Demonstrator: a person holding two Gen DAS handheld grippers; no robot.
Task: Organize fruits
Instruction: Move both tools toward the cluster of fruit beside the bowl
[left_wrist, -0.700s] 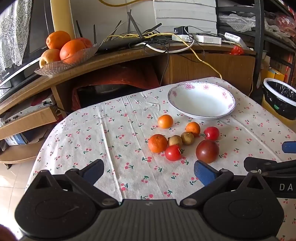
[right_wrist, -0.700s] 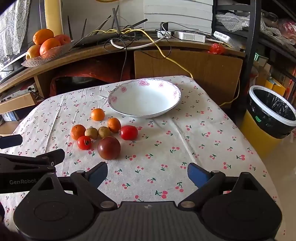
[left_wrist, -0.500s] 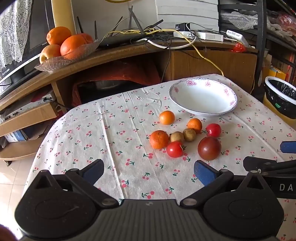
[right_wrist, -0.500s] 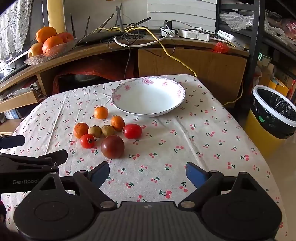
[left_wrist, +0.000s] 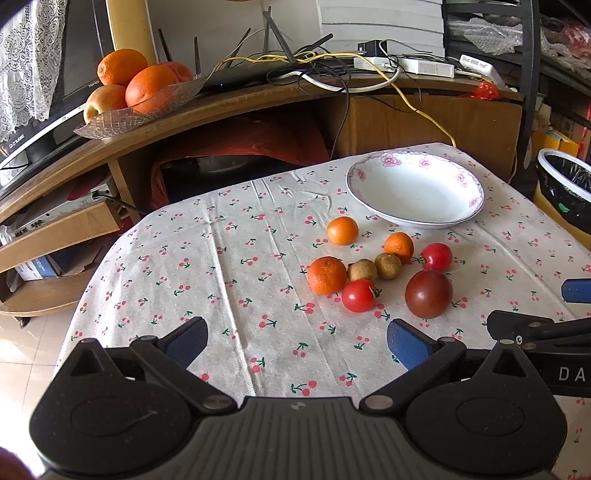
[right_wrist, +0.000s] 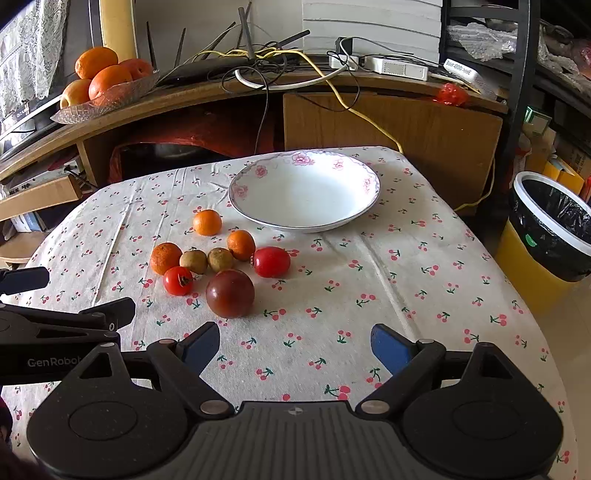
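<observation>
both claws (left_wrist: 297, 341) nearer fruit | cherry-print tablecloth (right_wrist: 406, 258) | cluttered wooden shelf (right_wrist: 388, 118)

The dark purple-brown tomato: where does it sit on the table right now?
In the right wrist view, the dark tomato lies at the near edge of the fruit cluster, between two red tomatoes, well short of the white bowl.

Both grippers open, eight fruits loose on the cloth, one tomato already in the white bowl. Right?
Not quite. The white bowl is empty, as the right wrist view shows; no tomato is in it. The rest holds: left gripper and right gripper are open, and all eight fruits, including the dark tomato, lie loose on the cloth.
</observation>
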